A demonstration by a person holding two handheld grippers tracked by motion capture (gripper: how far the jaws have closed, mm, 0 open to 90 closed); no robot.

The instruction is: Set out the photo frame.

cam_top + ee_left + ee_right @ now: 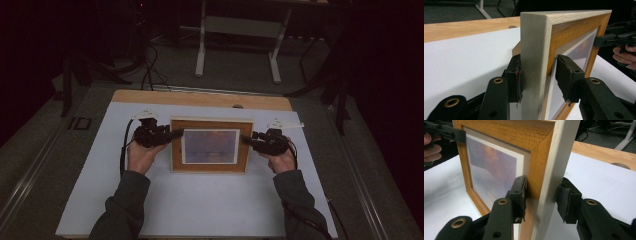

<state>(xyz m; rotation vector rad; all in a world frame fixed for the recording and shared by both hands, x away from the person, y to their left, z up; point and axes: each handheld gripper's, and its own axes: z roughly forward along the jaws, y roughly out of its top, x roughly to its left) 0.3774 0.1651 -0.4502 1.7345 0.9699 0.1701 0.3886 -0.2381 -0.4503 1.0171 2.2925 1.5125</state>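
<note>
A wooden picture frame (210,166) with a bluish-orange picture is held between my two grippers over the white table top (200,205), its face turned up toward the high view. I cannot tell whether its lower edge rests on the table. My left gripper (176,134) clamps the frame's left side; in the left gripper view its pads (515,77) press front and back of the frame (534,37). My right gripper (246,139) clamps the right side, and in its own view its pads (520,195) squeeze the frame (536,140). Each gripper view also shows the other gripper's jaw on the far side.
A bare wooden strip (200,98) with a small round hole (238,106) runs along the table's far edge. Behind it, the white legs of another desk (201,50) stand on the dark floor with cables. The person's sleeves (125,205) reach in from the bottom.
</note>
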